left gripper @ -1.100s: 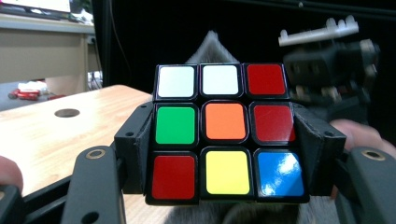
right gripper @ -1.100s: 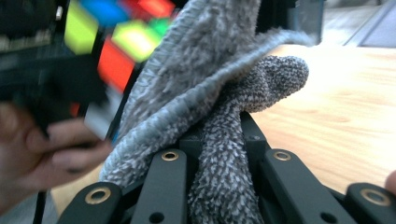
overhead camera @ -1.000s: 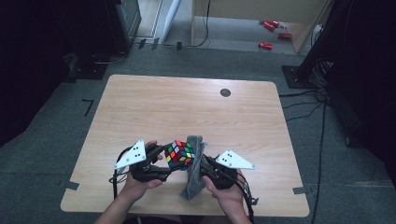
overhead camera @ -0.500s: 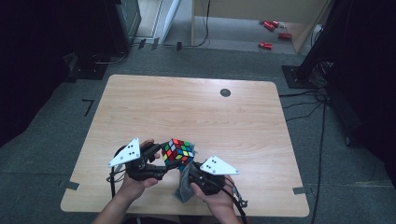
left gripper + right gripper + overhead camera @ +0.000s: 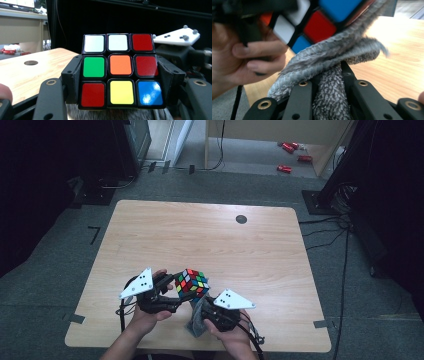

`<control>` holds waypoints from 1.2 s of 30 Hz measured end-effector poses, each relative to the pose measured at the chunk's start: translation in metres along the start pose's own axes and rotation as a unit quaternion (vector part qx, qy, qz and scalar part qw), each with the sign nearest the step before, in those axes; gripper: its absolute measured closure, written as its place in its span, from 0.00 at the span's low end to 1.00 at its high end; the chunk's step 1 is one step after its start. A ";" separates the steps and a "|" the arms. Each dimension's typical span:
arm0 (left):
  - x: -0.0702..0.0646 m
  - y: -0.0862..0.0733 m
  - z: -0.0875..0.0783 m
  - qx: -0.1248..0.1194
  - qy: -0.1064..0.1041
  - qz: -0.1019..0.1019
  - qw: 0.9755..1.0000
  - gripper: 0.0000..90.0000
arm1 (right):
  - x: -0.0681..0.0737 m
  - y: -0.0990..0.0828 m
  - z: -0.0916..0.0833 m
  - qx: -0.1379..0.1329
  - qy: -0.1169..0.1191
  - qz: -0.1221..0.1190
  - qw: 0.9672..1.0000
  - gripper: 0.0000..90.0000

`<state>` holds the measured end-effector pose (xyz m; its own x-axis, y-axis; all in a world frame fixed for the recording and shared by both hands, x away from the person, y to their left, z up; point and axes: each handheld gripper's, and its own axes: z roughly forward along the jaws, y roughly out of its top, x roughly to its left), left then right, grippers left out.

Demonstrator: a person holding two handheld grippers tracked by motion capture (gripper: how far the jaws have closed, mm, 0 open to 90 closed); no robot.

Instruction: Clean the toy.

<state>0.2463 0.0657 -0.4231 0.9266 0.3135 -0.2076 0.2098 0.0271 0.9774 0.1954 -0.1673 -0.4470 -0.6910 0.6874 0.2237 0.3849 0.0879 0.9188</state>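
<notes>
A scrambled colour cube (image 5: 191, 283) hangs over the near part of the wooden table (image 5: 210, 240), with my left gripper (image 5: 181, 288) shut on its sides. In the left gripper view the cube (image 5: 120, 72) sits between the black jaws of the left gripper (image 5: 121, 78), showing white, red, green, orange, yellow and blue squares. My right gripper (image 5: 201, 314) is shut on a bunched grey cloth (image 5: 196, 321) just below and in front of the cube. In the right gripper view the cloth (image 5: 329, 60) rises from the right gripper (image 5: 329, 76) and presses against the cube's underside (image 5: 319, 25).
A dark round hole (image 5: 241, 219) marks the far part of the table. Red objects (image 5: 285, 168) lie on the floor beyond it, and cables (image 5: 320, 222) run along the floor at the right. The other gripper's white plate (image 5: 176, 37) sits close to the right of the cube.
My right gripper has moved with the cloth to the left and toward the near edge, from beside the cube to under it. The left gripper and cube have stayed in place.
</notes>
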 end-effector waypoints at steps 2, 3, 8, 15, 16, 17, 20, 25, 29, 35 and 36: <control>-0.003 0.001 0.001 0.006 0.000 0.008 1.000 0.38 | -0.008 0.004 -0.008 -0.020 -0.012 0.016 1.000 0.86; -0.005 0.000 0.002 0.011 0.001 0.014 1.000 0.38 | -0.013 0.007 -0.013 -0.036 -0.014 0.034 0.999 0.86; -0.006 -0.001 0.006 0.009 -0.006 0.010 1.000 0.38 | -0.020 0.010 -0.021 -0.046 -0.023 0.049 0.997 0.86; -0.001 0.000 0.003 0.006 -0.007 0.001 1.000 0.38 | -0.003 -0.001 -0.001 0.003 0.001 0.016 1.000 0.86; -0.001 0.000 0.003 0.006 -0.009 0.000 1.000 0.38 | -0.006 0.001 -0.003 0.000 -0.002 0.017 1.000 0.86; -0.002 0.000 0.003 0.013 -0.010 0.004 1.000 0.38 | -0.010 0.004 -0.006 -0.008 -0.008 0.023 1.000 0.86; -0.003 -0.003 0.006 0.018 -0.012 0.003 1.000 0.38 | -0.021 0.012 -0.018 -0.035 -0.025 0.049 0.998 0.86; -0.004 -0.001 0.004 0.012 -0.006 0.007 1.000 0.38 | -0.019 0.009 -0.015 -0.032 -0.020 0.054 0.998 0.87; -0.002 0.001 0.001 0.005 -0.005 0.003 1.000 0.38 | -0.002 -0.001 0.001 0.001 0.009 0.031 0.999 0.86; -0.005 0.001 0.002 0.011 -0.002 0.014 1.000 0.38 | -0.016 0.012 -0.016 -0.048 -0.018 0.050 0.997 0.86; -0.005 0.000 0.003 0.010 -0.005 0.012 1.000 0.38 | -0.020 0.014 -0.020 -0.056 -0.023 0.056 0.997 0.86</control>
<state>0.2421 0.0612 -0.4220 0.9344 0.3044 -0.1851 0.1942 0.0004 0.9810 0.2024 -0.1941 -0.4319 -0.6180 0.7207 0.3140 0.3854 -0.0703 0.9201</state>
